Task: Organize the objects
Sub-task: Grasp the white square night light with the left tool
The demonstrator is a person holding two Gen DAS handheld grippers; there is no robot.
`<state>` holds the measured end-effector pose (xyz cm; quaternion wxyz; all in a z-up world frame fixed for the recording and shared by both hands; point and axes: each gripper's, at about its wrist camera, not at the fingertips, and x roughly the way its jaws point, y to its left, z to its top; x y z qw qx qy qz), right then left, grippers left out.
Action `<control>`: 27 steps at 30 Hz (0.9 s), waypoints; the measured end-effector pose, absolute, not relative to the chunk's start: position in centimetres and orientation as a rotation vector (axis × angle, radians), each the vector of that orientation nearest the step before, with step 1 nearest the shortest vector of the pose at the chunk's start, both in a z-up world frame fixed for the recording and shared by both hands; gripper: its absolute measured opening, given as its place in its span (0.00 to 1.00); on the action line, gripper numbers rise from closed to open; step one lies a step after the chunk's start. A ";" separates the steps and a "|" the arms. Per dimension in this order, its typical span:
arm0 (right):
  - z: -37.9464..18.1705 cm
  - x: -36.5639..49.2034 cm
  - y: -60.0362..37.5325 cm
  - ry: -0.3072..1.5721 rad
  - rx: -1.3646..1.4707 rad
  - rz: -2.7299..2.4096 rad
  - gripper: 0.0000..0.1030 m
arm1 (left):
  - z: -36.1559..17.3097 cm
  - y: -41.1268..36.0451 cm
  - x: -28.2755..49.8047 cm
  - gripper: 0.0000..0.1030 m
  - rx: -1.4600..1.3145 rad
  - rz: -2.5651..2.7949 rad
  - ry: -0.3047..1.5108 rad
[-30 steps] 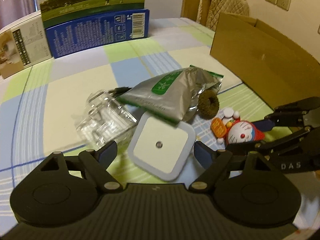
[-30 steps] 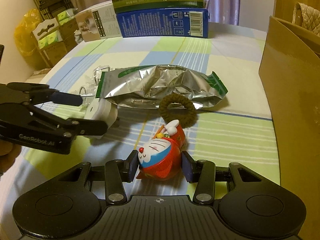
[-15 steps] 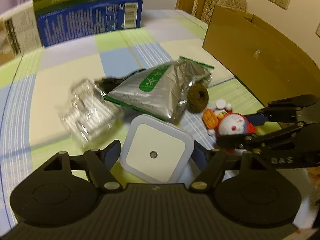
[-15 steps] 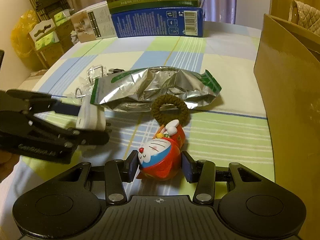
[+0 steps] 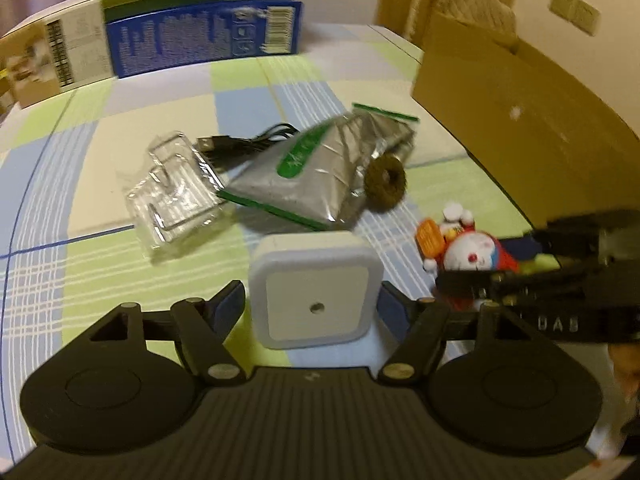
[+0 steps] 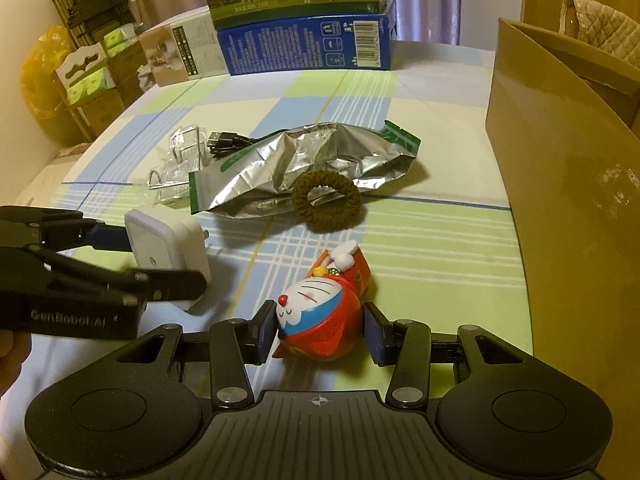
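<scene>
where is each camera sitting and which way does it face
Left wrist: rides on the left gripper, looking forward over the white night light toward the milk boxes; its two fingers show.
Right wrist: rides on the right gripper, facing along the table past the cat toy it holds; its fingers show.
Shared: both see the foil bag, the hair tie, the cardboard box and each other's gripper.

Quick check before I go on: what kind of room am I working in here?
Most likely a home dining room: a table under a checked tablecloth, a padded chair behind the cardboard box, milk cartons and shelves of household goods.
</scene>
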<state>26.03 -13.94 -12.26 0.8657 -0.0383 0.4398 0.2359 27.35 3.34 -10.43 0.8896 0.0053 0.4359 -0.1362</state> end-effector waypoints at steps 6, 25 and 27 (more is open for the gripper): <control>-12.9 26.3 -13.7 0.929 -0.094 0.474 0.41 | -10.5 2.9 27.3 0.60 0.018 -0.247 0.901; -12.8 26.4 -13.3 0.891 -0.083 0.460 0.42 | -10.1 3.1 27.3 0.59 0.018 -0.242 0.894; -12.7 26.2 -13.0 0.887 -0.102 0.472 0.41 | -10.0 3.1 27.2 0.60 0.011 -0.249 0.891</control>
